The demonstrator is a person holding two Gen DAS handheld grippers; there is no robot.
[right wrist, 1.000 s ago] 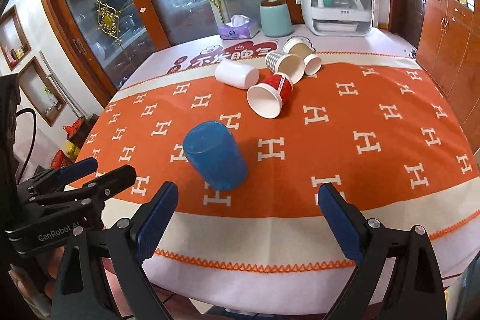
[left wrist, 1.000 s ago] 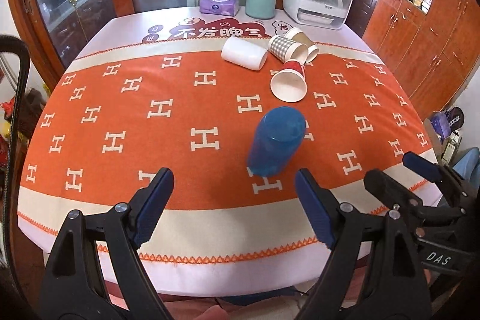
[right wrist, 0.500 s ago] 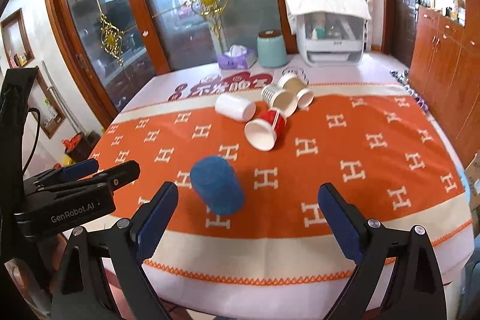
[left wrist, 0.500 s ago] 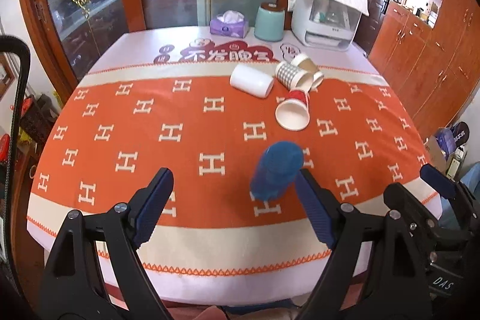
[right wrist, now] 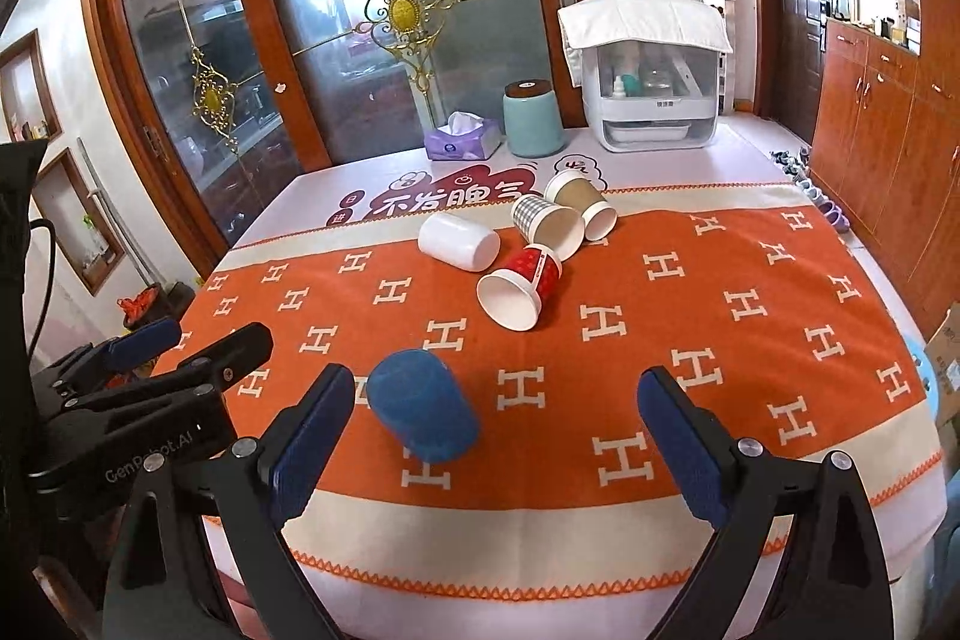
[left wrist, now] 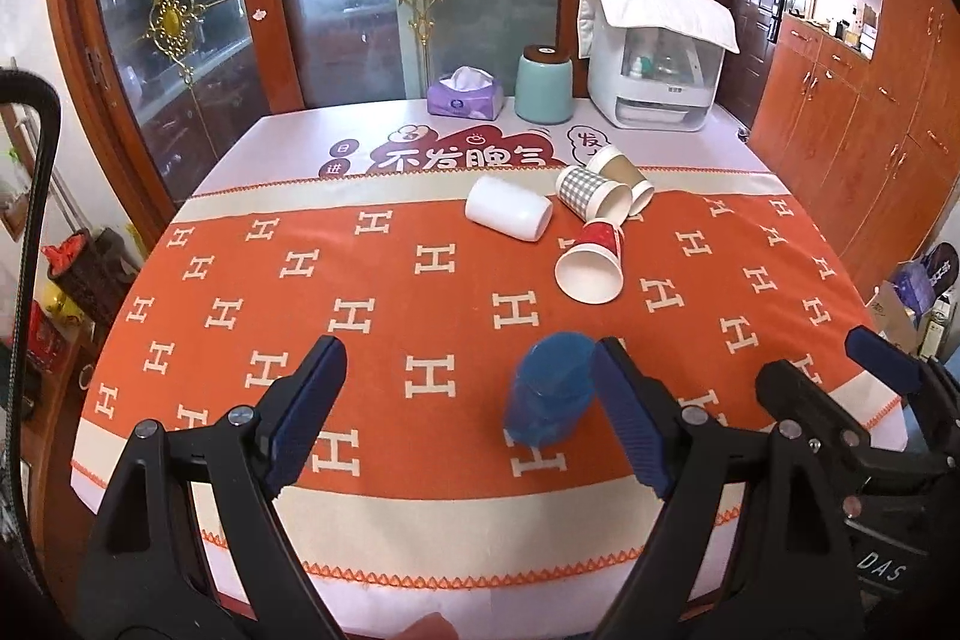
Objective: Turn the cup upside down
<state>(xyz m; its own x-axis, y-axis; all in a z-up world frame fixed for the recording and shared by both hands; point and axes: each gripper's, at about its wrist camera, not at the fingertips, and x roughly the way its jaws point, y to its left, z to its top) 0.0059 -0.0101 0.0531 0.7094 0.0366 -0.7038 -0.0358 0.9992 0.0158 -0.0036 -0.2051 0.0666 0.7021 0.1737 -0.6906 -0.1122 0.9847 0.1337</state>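
Observation:
A blue cup (left wrist: 549, 388) stands upside down on the orange tablecloth near the front edge; it also shows in the right wrist view (right wrist: 423, 412). My left gripper (left wrist: 465, 415) is open and empty, raised off the table, its right finger beside the cup in the image. My right gripper (right wrist: 498, 433) is open and empty, above the front edge. A red paper cup (left wrist: 591, 263), a white cup (left wrist: 509, 215), a checked cup (left wrist: 591, 195) and a brown cup (left wrist: 621, 175) lie on their sides further back.
The table (left wrist: 480, 532) carries a tissue box (left wrist: 465, 99), a teal canister (left wrist: 545, 85) and a white appliance (left wrist: 654, 58) along its far edge. Glass doors stand behind. Wooden cabinets (left wrist: 864, 112) line the right side.
Both grippers have pulled back and upward from the table. The blue cup stays where it stood and now looks smaller and lower in both views.

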